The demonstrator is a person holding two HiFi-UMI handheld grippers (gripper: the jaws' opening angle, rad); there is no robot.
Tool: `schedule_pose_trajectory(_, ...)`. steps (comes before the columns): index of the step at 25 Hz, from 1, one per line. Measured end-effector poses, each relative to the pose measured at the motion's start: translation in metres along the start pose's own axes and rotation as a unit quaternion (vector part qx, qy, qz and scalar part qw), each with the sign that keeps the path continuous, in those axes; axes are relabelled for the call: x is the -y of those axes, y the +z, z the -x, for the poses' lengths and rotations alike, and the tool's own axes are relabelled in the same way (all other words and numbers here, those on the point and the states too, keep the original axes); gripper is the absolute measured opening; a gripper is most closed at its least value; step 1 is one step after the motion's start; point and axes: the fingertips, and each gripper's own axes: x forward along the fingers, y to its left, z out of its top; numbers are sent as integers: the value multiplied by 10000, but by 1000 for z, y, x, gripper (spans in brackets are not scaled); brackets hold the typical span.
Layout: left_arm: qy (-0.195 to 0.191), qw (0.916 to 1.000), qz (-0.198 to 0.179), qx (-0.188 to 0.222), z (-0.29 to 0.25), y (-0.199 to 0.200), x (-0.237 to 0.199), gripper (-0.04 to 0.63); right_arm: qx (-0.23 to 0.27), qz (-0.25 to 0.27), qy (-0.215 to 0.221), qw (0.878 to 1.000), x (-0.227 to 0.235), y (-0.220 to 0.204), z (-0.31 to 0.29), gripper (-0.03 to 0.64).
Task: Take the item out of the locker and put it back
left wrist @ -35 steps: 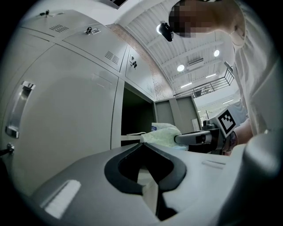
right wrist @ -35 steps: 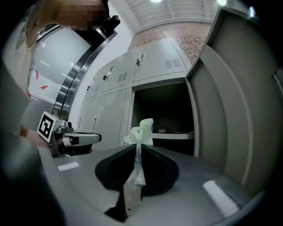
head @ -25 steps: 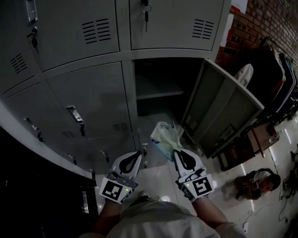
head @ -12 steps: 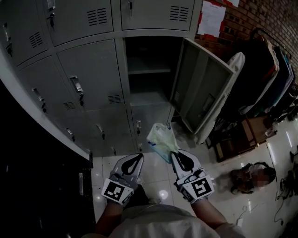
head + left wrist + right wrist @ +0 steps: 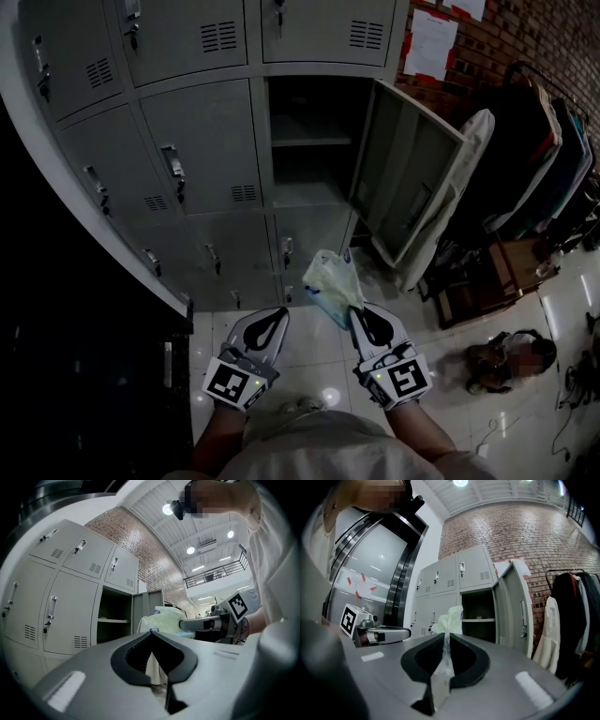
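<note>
Your right tool (image 5: 359, 315) is clamped on a pinched fold of the thin plastic bag (image 5: 330, 286). The bag sticks out past the tips in open air, in front of the open locker (image 5: 309, 202), clear of its shelf (image 5: 306, 142), above the glossy tiled floor (image 5: 319, 349). Judge it light, soft, crinkly film, pale green-white and lumpy; contents can't be made out. It'll flop and could slip or tear, so grip gathered film near the neck, not a single layer. Left tool (image 5: 277, 313) is closed tip to tip, nothing in it. Locker is grey painted sheet steel, flat, vented, hard-edged; its door (image 5: 405, 178) hangs wide to the right.
</note>
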Motion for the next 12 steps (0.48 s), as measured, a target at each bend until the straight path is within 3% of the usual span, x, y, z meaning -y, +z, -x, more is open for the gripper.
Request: schedule_pose_trajectory(12,54,10000,-48,12,9,5,-14,-2,-34,16,-52,10000,-10,-5,-8,20)
